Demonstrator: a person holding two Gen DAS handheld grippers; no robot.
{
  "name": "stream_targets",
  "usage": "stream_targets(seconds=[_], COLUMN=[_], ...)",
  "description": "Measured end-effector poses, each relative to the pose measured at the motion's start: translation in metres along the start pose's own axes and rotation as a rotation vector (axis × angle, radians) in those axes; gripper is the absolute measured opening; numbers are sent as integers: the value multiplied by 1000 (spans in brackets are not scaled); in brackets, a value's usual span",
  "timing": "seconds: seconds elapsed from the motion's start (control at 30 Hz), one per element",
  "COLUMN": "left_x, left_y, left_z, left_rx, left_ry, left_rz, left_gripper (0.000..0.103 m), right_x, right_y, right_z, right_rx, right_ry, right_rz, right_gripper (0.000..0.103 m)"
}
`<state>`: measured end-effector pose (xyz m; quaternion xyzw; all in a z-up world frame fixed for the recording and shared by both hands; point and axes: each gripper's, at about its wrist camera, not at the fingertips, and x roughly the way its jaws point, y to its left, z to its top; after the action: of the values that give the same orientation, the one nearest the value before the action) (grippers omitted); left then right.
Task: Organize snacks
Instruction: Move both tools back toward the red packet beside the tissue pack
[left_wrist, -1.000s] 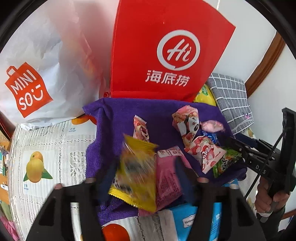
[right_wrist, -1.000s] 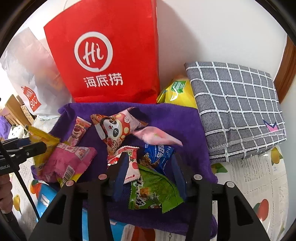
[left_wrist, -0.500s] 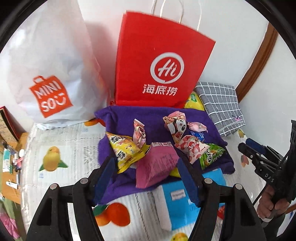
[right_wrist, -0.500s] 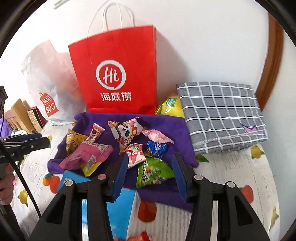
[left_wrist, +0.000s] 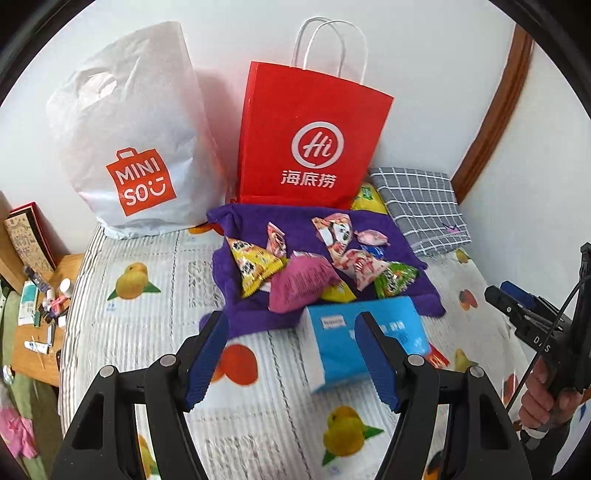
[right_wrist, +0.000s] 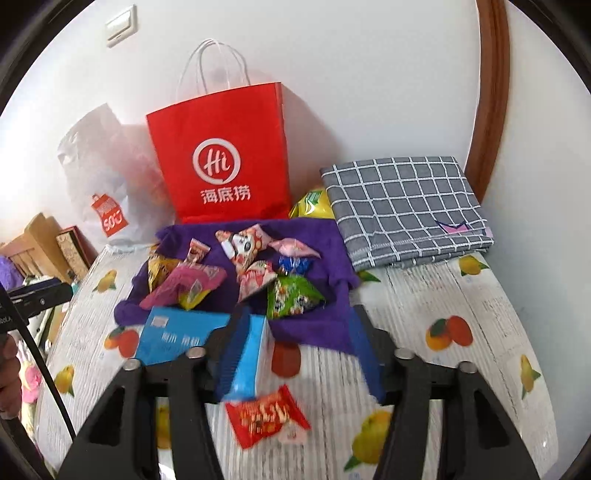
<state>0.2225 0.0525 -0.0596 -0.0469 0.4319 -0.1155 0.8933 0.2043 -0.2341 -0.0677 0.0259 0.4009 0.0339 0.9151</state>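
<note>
Several snack packets lie heaped on a purple cloth (left_wrist: 229, 288): a yellow one (left_wrist: 255, 266), a pink one (left_wrist: 299, 284), a green one (left_wrist: 393, 282) and a panda-print one (left_wrist: 334, 232). A blue tissue pack (left_wrist: 354, 332) sits at the cloth's near edge. My left gripper (left_wrist: 291, 354) hangs open above the bedsheet, short of the pile, holding nothing. My right gripper (right_wrist: 299, 347) is back from the pile too, its jaws opening with nothing between them. A red snack packet (right_wrist: 266, 417) lies on the sheet just below it. The green packet (right_wrist: 291, 295) rests on the cloth (right_wrist: 317, 325).
A red paper bag (left_wrist: 310, 140) and a white shopping bag (left_wrist: 133, 147) stand against the wall behind the cloth. A folded grey checked cloth (right_wrist: 402, 206) lies at the right, with a yellow-green bag (right_wrist: 314, 203) beside it. A cluttered wooden side table (left_wrist: 37, 314) borders the bed's left edge.
Both grippers have pulled back and up from the pile. The yellow packet, earlier between the left fingers, and the green one, earlier between the right fingers, lie on the cloth. The right jaws have spread wider.
</note>
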Motion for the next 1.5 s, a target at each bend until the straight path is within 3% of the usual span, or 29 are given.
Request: stream_targets(seconds=[0.27,0.33,0.7,0.9,1.0,1.23,1.33,1.5], left_x=[-18,-20,-17,-5,3,26,32,36], left_y=[-18,-22,-24,-16,-9,7,11,12], left_z=[-20,-24,-43,-49,-52,-53,-54,-57], left_rx=[19,34,25,13,6,-50,-64,-80], left_ry=[-17,-19,-46,-41,-35,33,48,58], left_rz=[-13,-12,-47,-63,-29,-19,-14,-27], left_gripper=[69,69,69,69,69,69,69,69], right_x=[-31,-38,-29,-2,11,42,54,60], right_y=[3,3,-3,-9,-12,-16,-13,1], right_z=[-23,-29,-51,-61,-65,-76,-82,-85], right_rx=[9,11,15,63,76,85,77,39], right_ry=[-27,-53,-45,49,74,140,185,186], right_rz=[-21,-35,-11,-21,-42,11,72,154], right_gripper=[76,86,86,84,84,75,75,75])
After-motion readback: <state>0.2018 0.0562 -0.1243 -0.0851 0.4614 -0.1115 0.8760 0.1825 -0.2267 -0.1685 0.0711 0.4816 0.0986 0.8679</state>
